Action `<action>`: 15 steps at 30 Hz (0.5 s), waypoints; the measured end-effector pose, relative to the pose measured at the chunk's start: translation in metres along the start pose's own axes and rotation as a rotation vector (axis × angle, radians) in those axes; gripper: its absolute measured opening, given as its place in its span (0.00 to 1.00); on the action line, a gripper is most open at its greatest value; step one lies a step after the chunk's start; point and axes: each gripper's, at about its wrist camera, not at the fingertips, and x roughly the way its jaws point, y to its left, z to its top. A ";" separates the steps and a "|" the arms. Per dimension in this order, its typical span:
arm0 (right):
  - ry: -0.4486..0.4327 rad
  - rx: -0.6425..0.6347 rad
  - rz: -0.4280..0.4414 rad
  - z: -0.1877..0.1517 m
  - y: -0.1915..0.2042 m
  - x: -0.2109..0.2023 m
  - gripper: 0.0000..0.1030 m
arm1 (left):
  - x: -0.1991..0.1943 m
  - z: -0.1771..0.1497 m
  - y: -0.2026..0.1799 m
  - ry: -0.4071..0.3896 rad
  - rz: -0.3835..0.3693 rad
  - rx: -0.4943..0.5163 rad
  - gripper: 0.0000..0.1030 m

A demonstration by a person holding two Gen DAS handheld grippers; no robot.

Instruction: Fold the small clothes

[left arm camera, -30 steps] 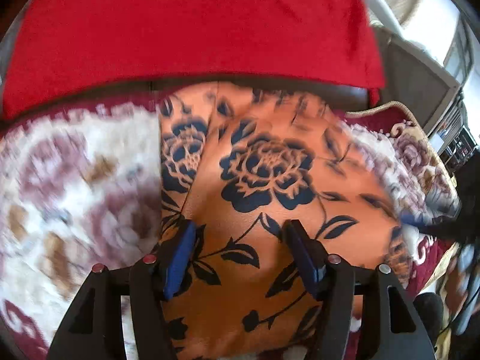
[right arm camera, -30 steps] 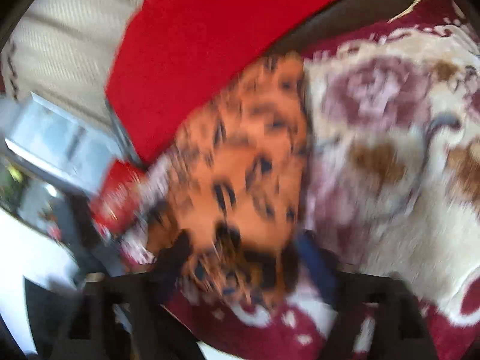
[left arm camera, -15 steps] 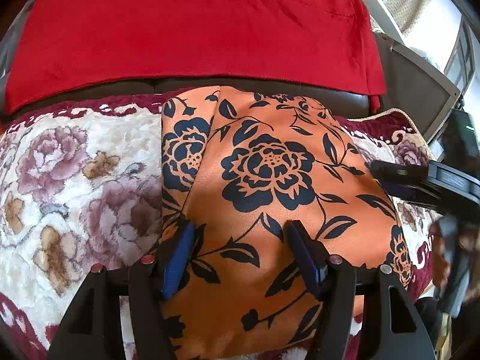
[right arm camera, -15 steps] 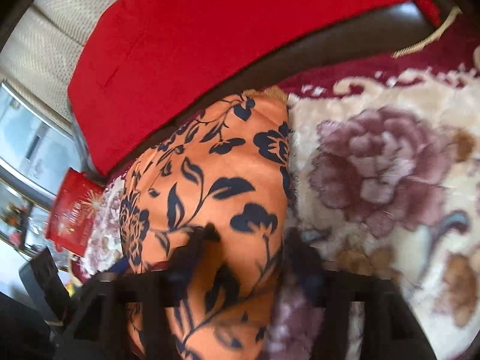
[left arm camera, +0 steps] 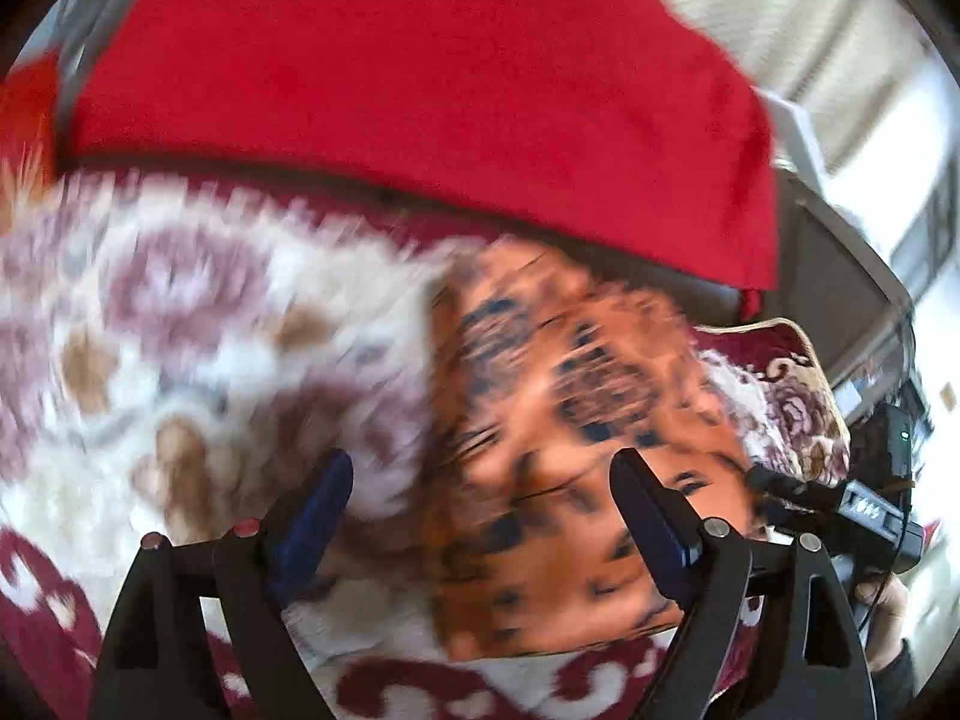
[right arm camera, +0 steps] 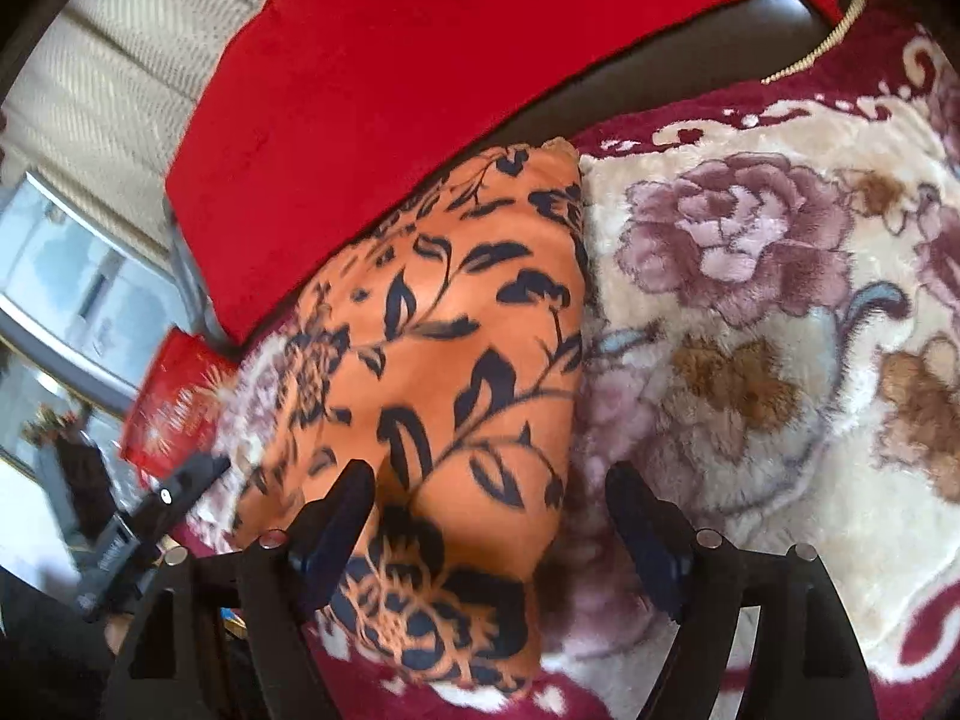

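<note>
An orange cloth with a dark blue flower print lies folded on a floral blanket. In the left wrist view it is blurred. My left gripper is open and empty, held over the cloth's left edge. My right gripper is open and empty, just above the cloth's near right edge. The right gripper also shows at the right edge of the left wrist view.
A red cushion leans on the sofa back behind the cloth and also shows in the right wrist view. A red box sits past the blanket's left edge. The cream and maroon blanket spreads wide to the left.
The left gripper has swung left, so the cloth now sits right of centre in its blurred view. The right gripper has shifted slightly and its view has sharpened. Both jaws stay open.
</note>
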 end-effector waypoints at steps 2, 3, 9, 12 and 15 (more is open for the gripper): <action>-0.001 0.026 0.014 0.008 -0.003 0.010 0.83 | 0.019 -0.004 0.013 0.093 -0.079 -0.063 0.85; 0.005 0.039 0.022 0.013 -0.004 0.016 0.83 | 0.026 -0.007 0.015 0.125 -0.131 -0.082 0.84; 0.102 -0.012 0.051 0.029 0.004 0.053 0.56 | 0.047 -0.025 -0.003 0.171 -0.167 -0.023 0.42; 0.085 -0.131 -0.028 0.035 0.030 0.042 0.39 | 0.033 -0.021 -0.018 0.134 -0.154 0.008 0.31; 0.031 -0.250 -0.075 0.048 0.061 0.017 0.36 | 0.024 -0.017 -0.044 0.092 -0.170 0.040 0.30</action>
